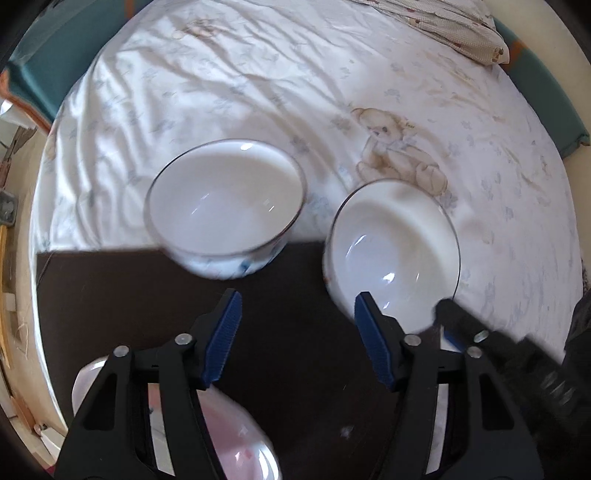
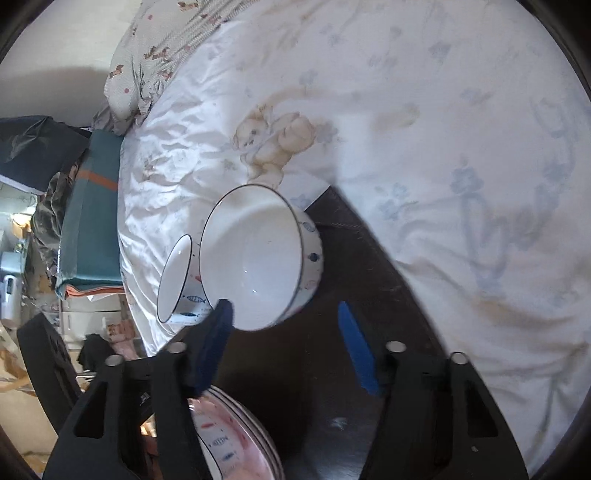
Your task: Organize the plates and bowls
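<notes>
Two white bowls with thin dark rims sit at the edge of a dark board (image 1: 110, 295) laid on a bed. In the left wrist view the left bowl (image 1: 225, 203) is ahead of my left gripper (image 1: 298, 295), which hangs open over the board with nothing between its blue pads. The right bowl (image 1: 395, 251) leans toward me, and my right gripper (image 1: 447, 321) reaches its near rim. In the right wrist view that bowl (image 2: 258, 258) has fish drawings outside. My right gripper (image 2: 284, 304) is open, its left fingertip at the rim. The other bowl (image 2: 177, 280) lies beyond.
A stack of fish-patterned plates (image 1: 240, 443) (image 2: 236, 443) lies on the board under the grippers. Around the board is a white bedsheet (image 1: 258, 92) printed with a teddy bear (image 1: 395, 147). A pillow (image 1: 443, 22) lies at the far end. Clutter (image 2: 37, 258) fills the floor beside the bed.
</notes>
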`<state>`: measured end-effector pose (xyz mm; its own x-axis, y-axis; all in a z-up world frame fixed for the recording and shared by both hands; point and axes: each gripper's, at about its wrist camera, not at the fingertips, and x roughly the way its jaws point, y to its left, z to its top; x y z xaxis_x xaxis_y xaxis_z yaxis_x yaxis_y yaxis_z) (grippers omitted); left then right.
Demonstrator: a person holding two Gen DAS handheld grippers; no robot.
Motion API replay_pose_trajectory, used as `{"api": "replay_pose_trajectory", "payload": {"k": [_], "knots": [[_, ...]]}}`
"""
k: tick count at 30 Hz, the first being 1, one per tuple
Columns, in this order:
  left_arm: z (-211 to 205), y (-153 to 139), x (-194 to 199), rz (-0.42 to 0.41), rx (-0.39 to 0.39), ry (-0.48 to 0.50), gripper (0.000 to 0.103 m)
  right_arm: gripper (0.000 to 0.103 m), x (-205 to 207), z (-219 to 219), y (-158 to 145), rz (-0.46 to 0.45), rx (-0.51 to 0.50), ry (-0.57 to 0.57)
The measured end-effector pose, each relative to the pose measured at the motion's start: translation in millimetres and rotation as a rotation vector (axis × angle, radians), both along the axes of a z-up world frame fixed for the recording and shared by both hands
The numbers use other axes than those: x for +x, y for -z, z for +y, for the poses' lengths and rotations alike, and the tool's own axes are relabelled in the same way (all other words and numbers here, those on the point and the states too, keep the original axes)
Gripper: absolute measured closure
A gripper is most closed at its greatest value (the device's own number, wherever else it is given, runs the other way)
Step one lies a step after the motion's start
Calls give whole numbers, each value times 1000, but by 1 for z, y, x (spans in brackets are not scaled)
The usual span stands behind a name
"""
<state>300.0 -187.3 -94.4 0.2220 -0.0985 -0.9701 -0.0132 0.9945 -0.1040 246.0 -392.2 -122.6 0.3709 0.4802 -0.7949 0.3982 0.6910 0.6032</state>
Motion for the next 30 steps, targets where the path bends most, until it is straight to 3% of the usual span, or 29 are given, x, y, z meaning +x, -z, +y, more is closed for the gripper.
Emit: {"api": "replay_pose_trajectory", "payload": {"k": [4, 6, 11, 15, 22, 30], "knots": [[-7, 15, 20, 42, -5, -27, 63, 68, 11, 3, 15, 29, 5, 47], [-9, 24, 26, 64, -7, -43, 73, 69, 16, 4, 22, 49, 0, 63], [-14, 36, 38, 76, -14, -41, 81, 73, 25, 11, 35, 90, -41, 47], [-20, 43, 40, 99, -12, -24, 98, 80, 27, 13, 44, 109, -40, 29], [-20, 20, 26, 43, -30, -15, 99, 84, 21, 10, 29, 82, -77, 17], [-7, -32, -5, -54, -49, -16, 99, 83, 6, 16, -20, -1, -105, -9]]}}
